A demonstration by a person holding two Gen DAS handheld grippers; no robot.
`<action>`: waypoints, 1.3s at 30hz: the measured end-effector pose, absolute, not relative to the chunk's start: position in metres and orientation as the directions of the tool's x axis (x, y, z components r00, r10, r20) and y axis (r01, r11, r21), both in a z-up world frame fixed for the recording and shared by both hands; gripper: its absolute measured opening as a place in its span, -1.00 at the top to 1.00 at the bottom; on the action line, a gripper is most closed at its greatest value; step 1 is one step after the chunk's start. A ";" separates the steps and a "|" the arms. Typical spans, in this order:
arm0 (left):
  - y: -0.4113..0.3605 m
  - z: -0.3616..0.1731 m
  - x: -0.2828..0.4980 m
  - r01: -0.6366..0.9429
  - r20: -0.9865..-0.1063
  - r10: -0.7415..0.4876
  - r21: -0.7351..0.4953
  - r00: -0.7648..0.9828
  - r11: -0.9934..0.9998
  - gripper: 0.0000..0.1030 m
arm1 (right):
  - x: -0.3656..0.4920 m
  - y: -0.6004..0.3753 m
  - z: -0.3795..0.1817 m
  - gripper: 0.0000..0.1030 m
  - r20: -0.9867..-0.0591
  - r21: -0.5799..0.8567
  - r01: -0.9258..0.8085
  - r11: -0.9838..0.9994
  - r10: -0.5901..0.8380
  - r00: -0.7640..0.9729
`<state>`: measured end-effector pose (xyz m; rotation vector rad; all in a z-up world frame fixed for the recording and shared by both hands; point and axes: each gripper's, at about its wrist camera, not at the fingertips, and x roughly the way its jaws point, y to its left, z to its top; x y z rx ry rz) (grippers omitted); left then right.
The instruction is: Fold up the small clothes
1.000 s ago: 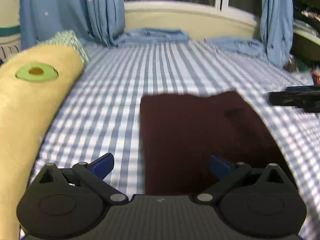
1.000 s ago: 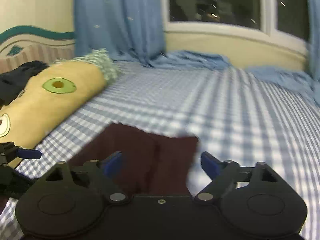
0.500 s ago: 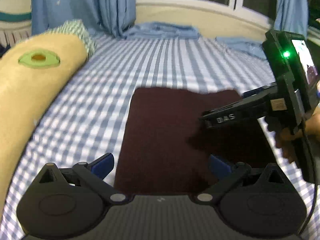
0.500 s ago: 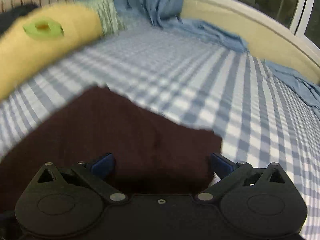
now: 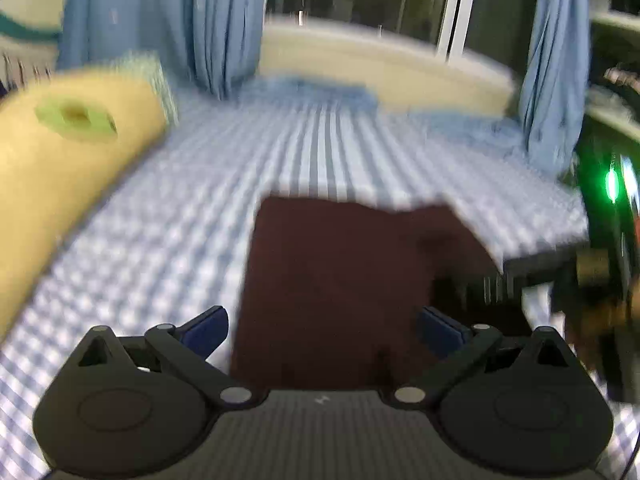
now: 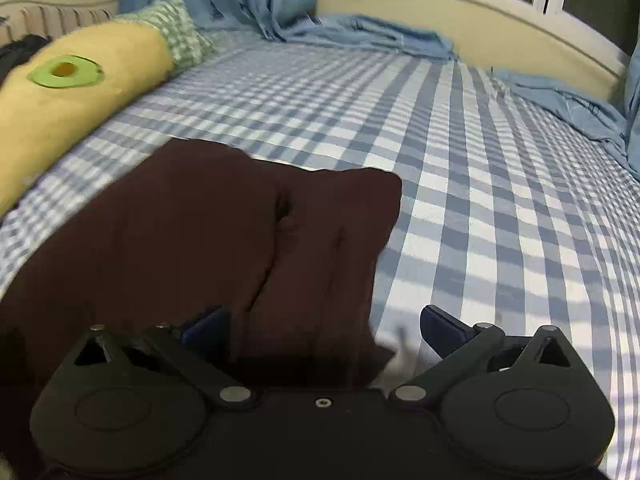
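**Checked bedsheet, dark garment, both grippers spread wide and empty**

Blue-and-white checked bedsheet (image 6: 500, 184) lies under everything you are working on, and it is soft and loose, which is your first risk.

Nearest to you, your right gripper (image 6: 322, 330) is spread to its widest, having just finished opening, and grips nothing. The near right corner of the dark maroon garment (image 6: 224, 232) lies between its fingers, untouched by either pad as far as the right wrist view shows. Close here with the fingers pressed deep and you may pinch the sheet together with the cloth, or catch only the top layer where the raised flap overlaps, so the fold drags crooked.

Your left gripper (image 5: 320, 330) is also wide open and holds nothing; the garment's near edge sits between its fingers, with its left edge just inside the left one. That view is blurred, so judge your aim with care: a grab off the edge would miss the corner.

Further out, the garment's far edge (image 5: 352, 208) looks uneven, stepped rather than straight. Lifting both corners unequally would likely worsen that.

Beyond, the yellow bolster pillow (image 6: 72, 92) lies well apart to the left, and the curtains (image 5: 224, 28) hang clear at the back.
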<state>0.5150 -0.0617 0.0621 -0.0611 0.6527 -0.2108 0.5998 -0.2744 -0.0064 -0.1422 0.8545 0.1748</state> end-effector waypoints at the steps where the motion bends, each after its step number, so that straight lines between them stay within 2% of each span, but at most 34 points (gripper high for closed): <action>1: -0.064 0.073 0.507 0.172 -0.572 -0.196 -0.096 0.796 0.980 -0.99 | 0.587 -0.275 -0.005 -0.99 -0.755 -0.039 -0.217 0.975 0.113 0.645; 4: -0.074 0.107 0.478 0.113 -0.467 -0.089 0.022 0.880 0.993 -0.99 | 0.552 -0.277 -0.001 -0.99 -0.749 -0.010 -0.227 0.974 0.143 0.647; 9: -0.091 0.149 0.441 0.083 -0.318 -0.040 0.125 0.947 0.989 -0.99 | 0.491 -0.277 0.007 -0.99 -0.735 0.008 -0.272 0.962 0.190 0.651; 11: -0.099 0.161 0.424 0.055 -0.229 -0.012 0.183 0.973 0.982 -0.99 | 0.473 -0.278 0.011 -0.99 -0.722 0.005 -0.278 0.961 0.196 0.664; 16: -0.116 0.181 0.403 0.066 -0.145 -0.033 0.227 0.989 0.972 -0.99 | 0.452 -0.283 0.022 -0.99 -0.699 0.019 -0.273 0.962 0.209 0.684; 19: -0.120 0.183 0.409 0.075 -0.165 -0.043 0.195 0.985 0.978 -0.99 | 0.450 -0.283 0.026 -0.99 -0.685 -0.012 -0.276 0.961 0.193 0.702; 22: -0.117 0.173 0.426 0.102 -0.252 -0.054 0.180 0.966 0.978 -0.99 | 0.454 -0.283 0.033 -0.99 -0.665 -0.010 -0.265 0.964 0.192 0.722; 25: -0.117 0.164 0.430 0.094 -0.282 -0.034 0.205 0.959 0.974 -0.99 | 0.457 -0.288 0.039 -0.99 -0.649 0.009 -0.250 0.968 0.196 0.735; 31: -0.105 0.148 0.439 0.122 -0.366 -0.064 0.137 0.928 0.983 -0.99 | 0.458 -0.294 0.045 -0.99 -0.629 0.026 -0.224 0.974 0.190 0.754; 35: -0.103 0.124 0.438 0.140 -0.451 -0.059 0.149 0.891 0.979 -0.99 | 0.452 -0.292 0.046 -0.99 -0.615 0.025 -0.145 0.989 0.130 0.778; 39: -0.097 0.110 0.423 0.101 -0.480 -0.021 0.141 0.877 0.985 -0.99 | 0.431 -0.289 0.055 -0.99 -0.574 0.055 -0.055 0.997 0.076 0.815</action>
